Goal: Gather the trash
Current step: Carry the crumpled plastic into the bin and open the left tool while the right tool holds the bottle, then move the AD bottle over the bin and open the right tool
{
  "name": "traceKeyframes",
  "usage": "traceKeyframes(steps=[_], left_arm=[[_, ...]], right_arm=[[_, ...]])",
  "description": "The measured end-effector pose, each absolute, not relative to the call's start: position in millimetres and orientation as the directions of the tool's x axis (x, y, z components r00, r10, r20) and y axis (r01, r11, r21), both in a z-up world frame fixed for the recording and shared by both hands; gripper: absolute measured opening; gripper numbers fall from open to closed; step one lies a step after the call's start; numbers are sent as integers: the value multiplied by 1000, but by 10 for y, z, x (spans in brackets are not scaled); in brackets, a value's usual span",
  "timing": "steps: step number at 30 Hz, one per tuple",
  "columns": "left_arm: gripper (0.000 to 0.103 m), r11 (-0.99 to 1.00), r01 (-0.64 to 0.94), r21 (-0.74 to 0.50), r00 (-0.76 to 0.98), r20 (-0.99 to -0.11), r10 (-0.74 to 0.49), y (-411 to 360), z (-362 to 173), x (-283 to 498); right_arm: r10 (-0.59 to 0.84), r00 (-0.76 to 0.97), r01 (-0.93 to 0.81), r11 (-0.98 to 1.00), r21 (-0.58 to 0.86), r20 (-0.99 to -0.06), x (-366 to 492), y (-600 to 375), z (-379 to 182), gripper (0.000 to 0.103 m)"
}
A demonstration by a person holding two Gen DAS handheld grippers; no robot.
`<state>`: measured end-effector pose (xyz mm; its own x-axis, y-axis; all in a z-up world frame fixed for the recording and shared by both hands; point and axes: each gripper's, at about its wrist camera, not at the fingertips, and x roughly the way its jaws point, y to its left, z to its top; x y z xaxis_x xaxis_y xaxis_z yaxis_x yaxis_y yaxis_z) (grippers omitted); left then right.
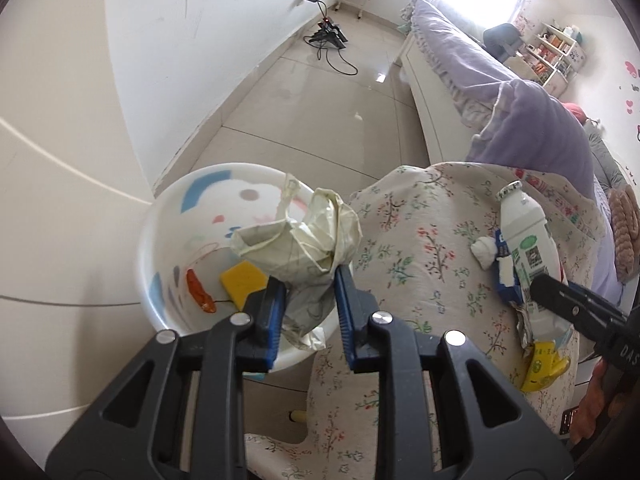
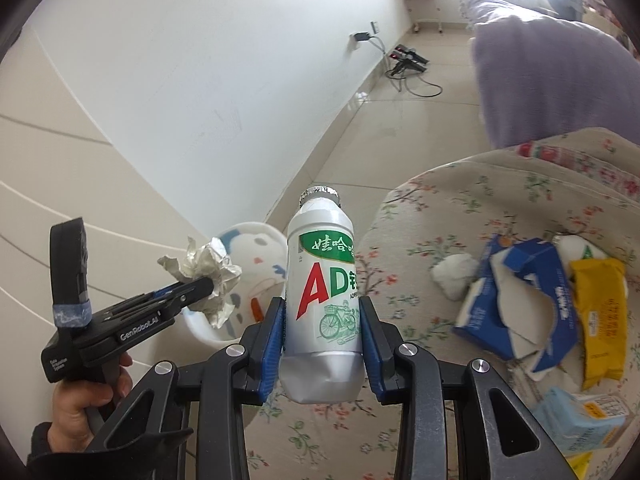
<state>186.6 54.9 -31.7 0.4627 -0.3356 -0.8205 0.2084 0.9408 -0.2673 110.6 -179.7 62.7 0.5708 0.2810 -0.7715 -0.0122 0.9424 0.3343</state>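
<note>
Left wrist view: The left gripper [image 1: 310, 280] was clamped on a crumpled cream paper bag [image 1: 308, 236], both blue pads pressing its lower part. The bag hung above the near rim of a round white basin [image 1: 160, 224] printed with a cartoon face. Inside the basin lay a yellow sponge [image 1: 242, 282] and an orange wrapper [image 1: 200, 290], close together but not touching. Just right of the basin stood a surface draped in a floral cloth [image 1: 420, 248]. On it lay a white tissue wad [image 1: 486, 250], a torn blue carton [image 1: 506, 276] and a yellow packet [image 1: 544, 368]. The right gripper [image 1: 548, 284] entered from the right edge, holding a white bottle [image 1: 524, 236] above the cloth.

Right wrist view: The right gripper [image 2: 322, 320] was clamped on the white bottle [image 2: 324, 288], one pad on each side of its lower body, foil-rimmed neck pointing away from the camera. The bottle's base was dented. The left gripper [image 2: 206, 286], held by a hand [image 2: 86, 396], gripped the paper bag [image 2: 208, 276] over the basin [image 2: 256, 248]. On the floral cloth [image 2: 400, 232] to the right lay the tissue wad [image 2: 454, 276], the torn blue carton [image 2: 528, 304], the yellow packet [image 2: 602, 320] and a pale blue carton [image 2: 580, 416].
</note>
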Motion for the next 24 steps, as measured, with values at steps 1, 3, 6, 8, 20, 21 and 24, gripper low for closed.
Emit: traceKeyframes(steps=[1, 3, 6, 8, 20, 21, 24], left_arm=[[27, 944, 206, -258, 467, -822, -327, 562, -326, 1873], [27, 952, 197, -236, 480, -823, -303, 587, -339, 1885], [46, 967, 144, -211, 488, -835, -255, 632, -364, 1916], [64, 977, 104, -187, 476, -853, -214, 651, -387, 1929], [91, 995, -40, -89, 464, -884, -60, 1090, -388, 1802], [91, 995, -43, -87, 463, -885, -57, 1116, -395, 1787], [92, 996, -47, -79, 463, -885, -48, 1173, -413, 1751]], right_arm=[[292, 567, -23, 940, 339, -771, 1136, -1753, 603, 36], [313, 561, -43, 935, 351, -766, 1131, -1682, 576, 36], [340, 555, -73, 929, 363, -759, 1190, -1566, 539, 36], [352, 551, -88, 926, 367, -757, 1229, -1516, 499, 36], [388, 495, -134, 918, 373, -778, 1543, -1145, 199, 36], [394, 489, -137, 916, 378, -778, 1570, -1118, 165, 37], [406, 477, -143, 911, 386, -779, 1642, -1058, 85, 37]])
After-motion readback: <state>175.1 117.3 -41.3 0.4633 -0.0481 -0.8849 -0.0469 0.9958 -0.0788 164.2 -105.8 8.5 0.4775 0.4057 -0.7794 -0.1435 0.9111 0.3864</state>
